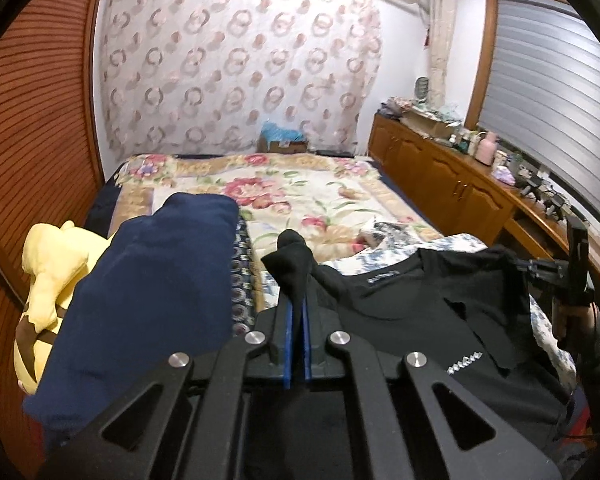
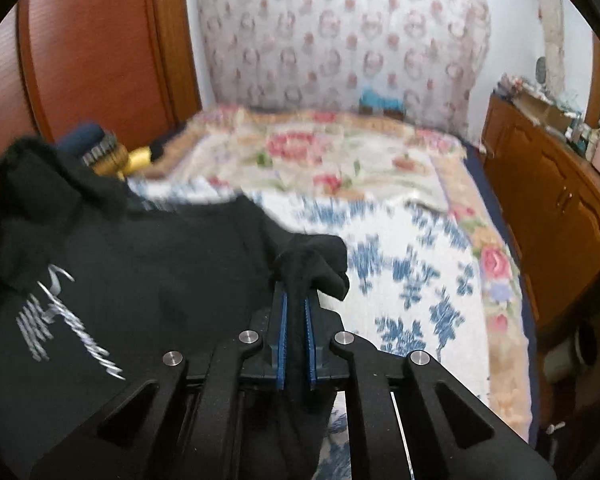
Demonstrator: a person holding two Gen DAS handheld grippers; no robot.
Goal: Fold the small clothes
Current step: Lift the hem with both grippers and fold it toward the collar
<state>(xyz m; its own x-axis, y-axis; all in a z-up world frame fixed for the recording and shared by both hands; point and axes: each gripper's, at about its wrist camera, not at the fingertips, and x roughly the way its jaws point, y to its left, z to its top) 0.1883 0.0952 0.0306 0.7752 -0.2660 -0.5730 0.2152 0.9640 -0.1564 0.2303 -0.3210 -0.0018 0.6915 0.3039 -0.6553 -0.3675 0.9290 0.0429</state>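
Left wrist view shows your left gripper (image 1: 296, 276) pinched tight on a bunched corner of the black T-shirt (image 1: 440, 320), the cloth poking out past the blue pads. Your right gripper (image 2: 298, 284) is clamped the same way on another bunch of the shirt's edge, with fabric squeezed between its pads. You hold the two corners apart and up so the shirt hangs spread between them, above the bed (image 1: 300, 192), neckline and label facing the left camera; that spread is probably what lets you lay it flat for a fold.

From the right wrist view the shirt's white script print (image 2: 60, 320) faces the camera and the body drapes down to your left, over the blue floral sheet (image 2: 400, 264). That view is blurred, so I cannot tell whether the hem touches the sheet.

A rolled navy garment (image 1: 148, 288) lies just beside your left gripper, with a yellow plush toy (image 1: 56, 280) beyond it against the wooden slatted door (image 1: 32, 140). Judging by this, keep the shirt toward the open floral sheet, away from that pile. The wooden cabinet (image 1: 440, 168) stands well apart on the right.
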